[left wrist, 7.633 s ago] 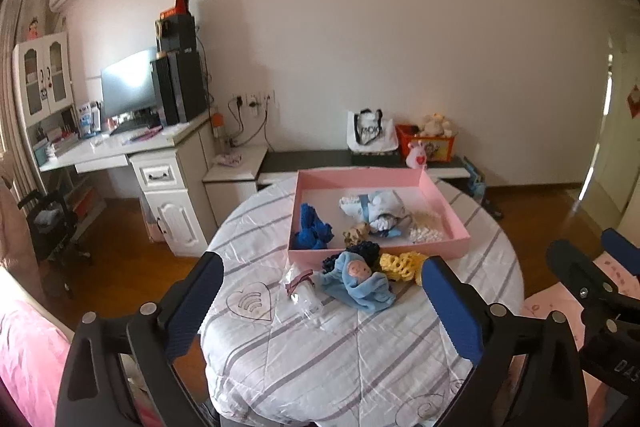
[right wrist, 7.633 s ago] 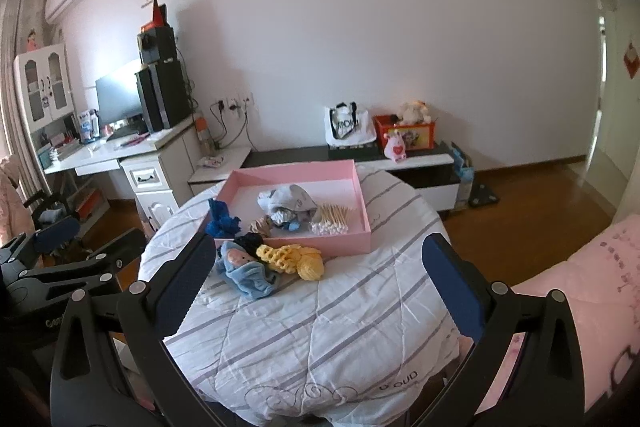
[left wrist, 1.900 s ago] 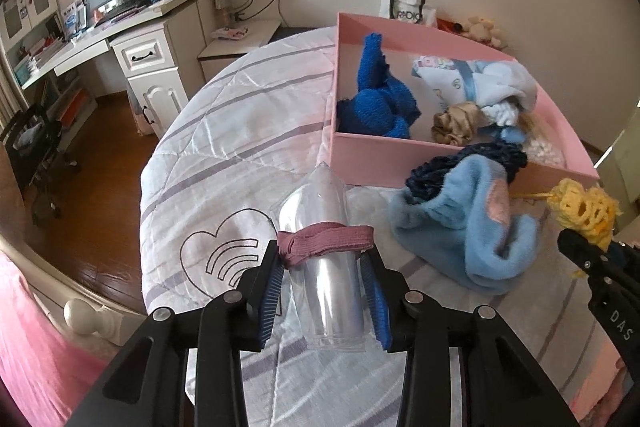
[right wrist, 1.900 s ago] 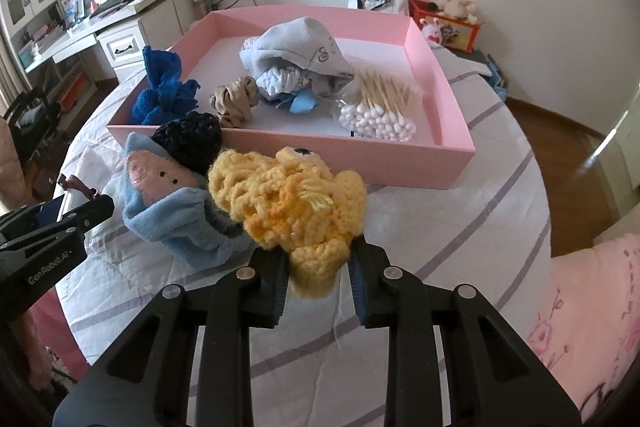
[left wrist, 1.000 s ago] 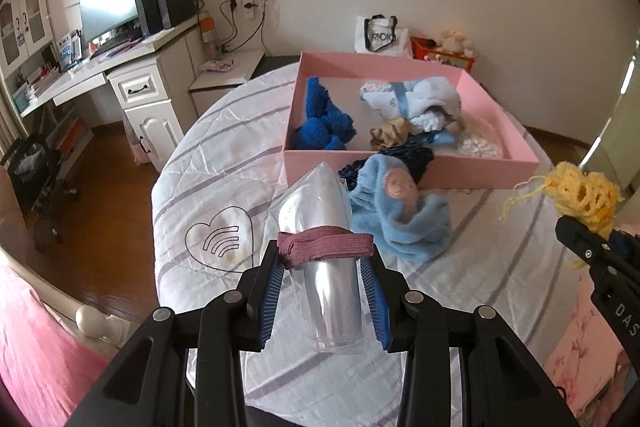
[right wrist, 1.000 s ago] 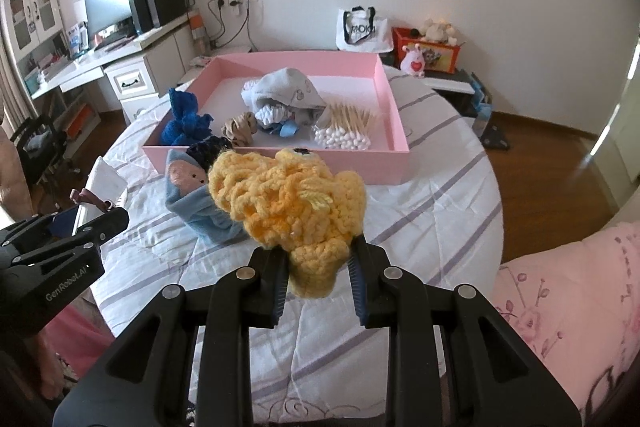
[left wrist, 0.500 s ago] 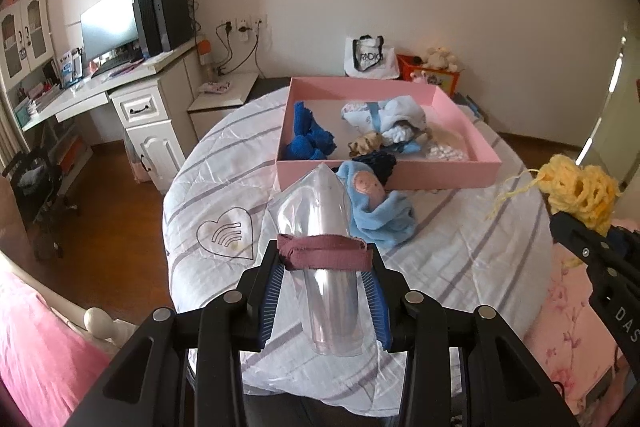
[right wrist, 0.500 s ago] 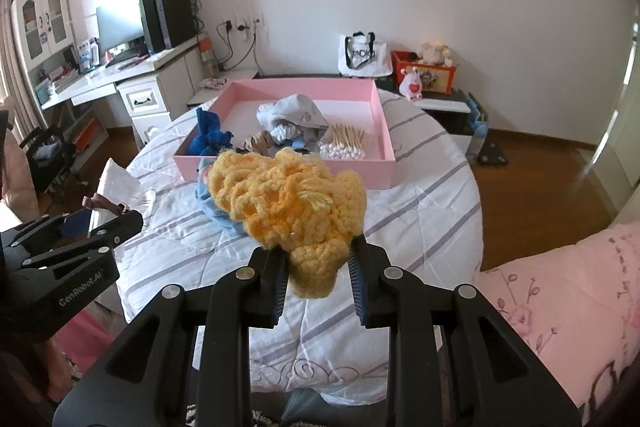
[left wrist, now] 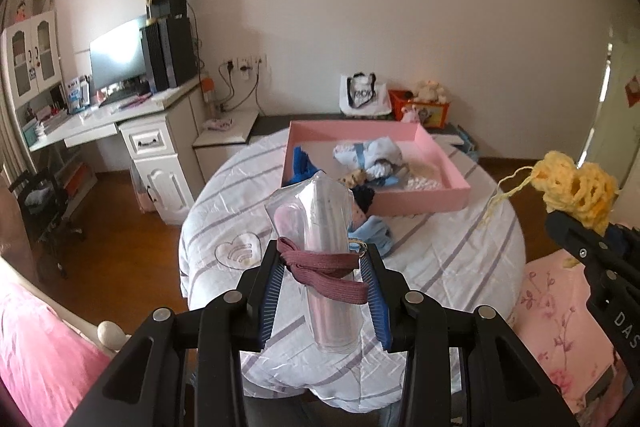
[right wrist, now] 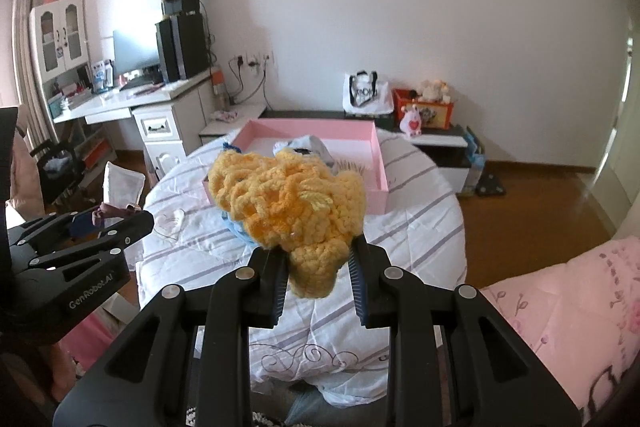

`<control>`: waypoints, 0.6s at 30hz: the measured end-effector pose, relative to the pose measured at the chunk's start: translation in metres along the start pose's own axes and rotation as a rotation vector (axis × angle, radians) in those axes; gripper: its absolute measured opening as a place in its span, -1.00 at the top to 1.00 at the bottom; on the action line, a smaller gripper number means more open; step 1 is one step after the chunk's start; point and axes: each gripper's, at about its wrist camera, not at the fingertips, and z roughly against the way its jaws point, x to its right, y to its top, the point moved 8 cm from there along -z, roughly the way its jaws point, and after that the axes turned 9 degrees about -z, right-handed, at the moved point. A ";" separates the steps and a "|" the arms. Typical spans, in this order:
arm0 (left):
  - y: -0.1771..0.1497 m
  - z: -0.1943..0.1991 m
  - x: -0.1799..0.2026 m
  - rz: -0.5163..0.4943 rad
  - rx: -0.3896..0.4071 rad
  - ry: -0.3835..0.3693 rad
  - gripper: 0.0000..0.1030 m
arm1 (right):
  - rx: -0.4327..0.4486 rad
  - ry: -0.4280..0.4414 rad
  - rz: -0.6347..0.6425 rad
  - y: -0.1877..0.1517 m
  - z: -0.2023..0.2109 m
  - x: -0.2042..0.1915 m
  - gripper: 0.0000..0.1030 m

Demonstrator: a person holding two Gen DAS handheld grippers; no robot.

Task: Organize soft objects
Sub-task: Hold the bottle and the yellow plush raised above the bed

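My left gripper (left wrist: pixel 325 291) is shut on a clear plastic pouch (left wrist: pixel 320 227) bound with a maroon band, held in the air before the round table (left wrist: pixel 440 251). My right gripper (right wrist: pixel 318 279) is shut on a yellow crocheted piece (right wrist: pixel 288 203), also lifted above the table; the same piece (left wrist: pixel 576 187) shows at the right in the left wrist view with a yarn tail hanging. A pink tray (left wrist: pixel 424 203) on the table holds a blue cloth, a pale blue garment and cotton swabs. A light blue doll (left wrist: pixel 370 231) lies in front of the tray.
A white desk (left wrist: pixel 120 123) with a monitor and speakers stands at the left. A low bench (right wrist: pixel 432 135) along the wall carries a bag and a toy box. Pink bedding (right wrist: pixel 560 299) lies at the right, and wooden floor (left wrist: pixel 120 247) surrounds the table.
Both grippers have pulled back and risen from the table with their loads, so the table and tray look smaller and farther away. The grips have not changed.
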 end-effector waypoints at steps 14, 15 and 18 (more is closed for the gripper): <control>-0.004 0.079 0.006 -0.009 0.147 0.031 0.32 | 0.112 0.019 0.015 0.011 0.049 -0.005 0.52; -0.006 0.085 0.007 -0.011 0.159 0.036 0.32 | 0.120 0.019 0.019 0.012 0.053 -0.005 0.52; -0.010 0.098 0.008 -0.013 0.185 0.044 0.32 | 0.134 0.021 0.028 0.013 0.059 -0.008 0.52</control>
